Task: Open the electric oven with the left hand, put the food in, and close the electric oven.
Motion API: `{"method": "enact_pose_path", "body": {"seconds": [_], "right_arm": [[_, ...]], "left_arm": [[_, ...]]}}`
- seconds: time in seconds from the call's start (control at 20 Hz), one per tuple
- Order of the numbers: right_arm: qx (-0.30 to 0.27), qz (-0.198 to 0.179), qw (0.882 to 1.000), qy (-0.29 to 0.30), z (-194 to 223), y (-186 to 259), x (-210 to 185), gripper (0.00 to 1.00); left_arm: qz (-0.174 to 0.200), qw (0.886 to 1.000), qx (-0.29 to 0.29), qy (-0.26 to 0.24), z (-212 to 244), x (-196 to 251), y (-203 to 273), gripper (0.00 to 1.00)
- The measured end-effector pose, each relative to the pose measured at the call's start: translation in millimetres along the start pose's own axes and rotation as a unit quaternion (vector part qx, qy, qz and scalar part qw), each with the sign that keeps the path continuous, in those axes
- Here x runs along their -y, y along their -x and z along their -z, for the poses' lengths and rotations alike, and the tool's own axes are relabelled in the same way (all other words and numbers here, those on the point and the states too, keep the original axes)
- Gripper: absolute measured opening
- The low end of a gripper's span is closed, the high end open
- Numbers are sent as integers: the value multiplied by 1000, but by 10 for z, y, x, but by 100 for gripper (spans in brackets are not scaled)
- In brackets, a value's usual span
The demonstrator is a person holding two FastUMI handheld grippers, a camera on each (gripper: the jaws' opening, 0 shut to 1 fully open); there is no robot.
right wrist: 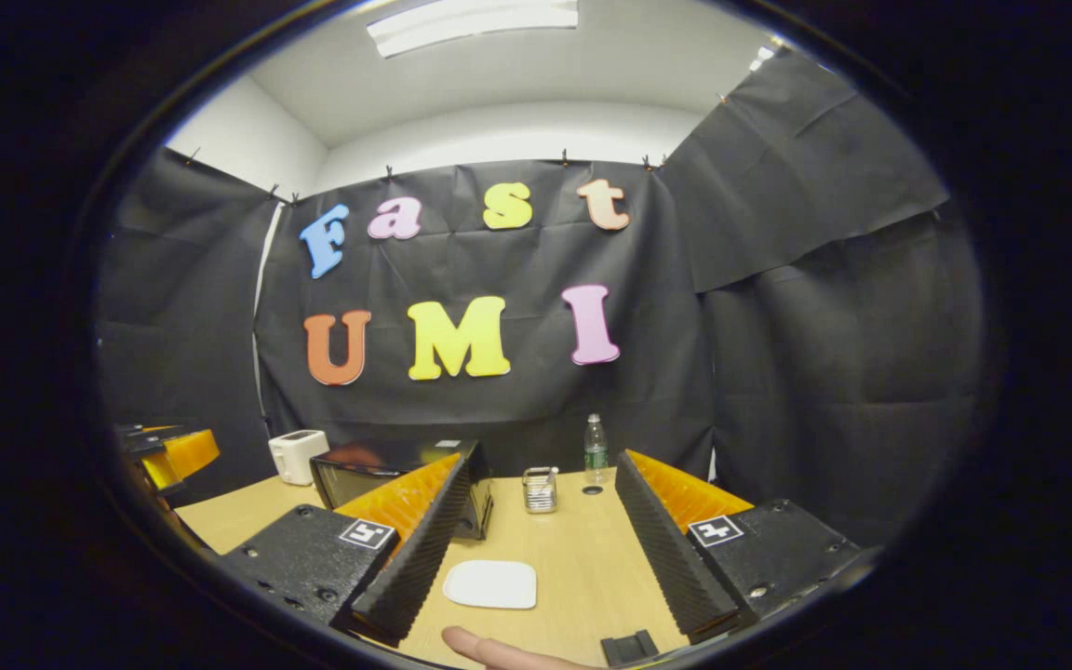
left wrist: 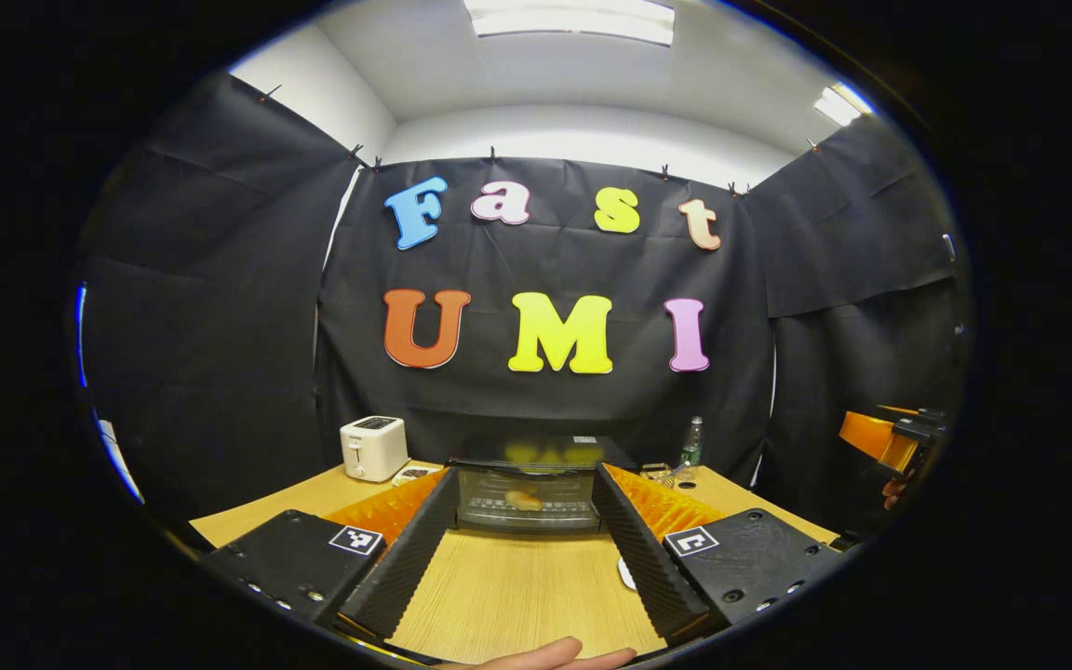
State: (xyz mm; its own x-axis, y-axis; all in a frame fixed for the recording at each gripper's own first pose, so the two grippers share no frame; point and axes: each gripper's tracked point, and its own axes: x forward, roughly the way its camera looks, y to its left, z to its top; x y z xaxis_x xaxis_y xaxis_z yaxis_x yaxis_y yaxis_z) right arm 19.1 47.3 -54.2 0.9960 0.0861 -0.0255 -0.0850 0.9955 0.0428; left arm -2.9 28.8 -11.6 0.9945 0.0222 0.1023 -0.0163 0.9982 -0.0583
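In the left gripper view, a white toaster (left wrist: 373,448) stands on the wooden table (left wrist: 508,596) just left of the electric oven (left wrist: 536,484), near the back wall. The oven sits at the table's far middle; its glass door looks closed, and a pale piece of food (left wrist: 525,501) shows blurrily on the rack inside. The left gripper (left wrist: 522,549) is held level, pointing straight at the oven from well back, jaws spread wide and holding nothing. A fingertip (left wrist: 545,656) of the holding hand shows at the bottom edge. Right of the oven stand a small wire basket (left wrist: 662,473) and a plastic bottle (left wrist: 692,442).

In the right gripper view, the right gripper (right wrist: 545,558) is aimed level to the right of the oven (right wrist: 396,479), jaws spread wide and empty. A white plate (right wrist: 491,584) lies on the table between its fingers, in front of the oven's right side.
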Motion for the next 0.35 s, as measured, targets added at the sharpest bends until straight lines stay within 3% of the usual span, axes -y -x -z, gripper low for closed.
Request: {"method": "enact_pose_path", "body": {"seconds": [0.35], "right_arm": [[-1, 2, 1000, -3, 50, 44, 80, 96]], "left_arm": [[1, 1000, -16, -16, 139, 58, -10, 94]]}}
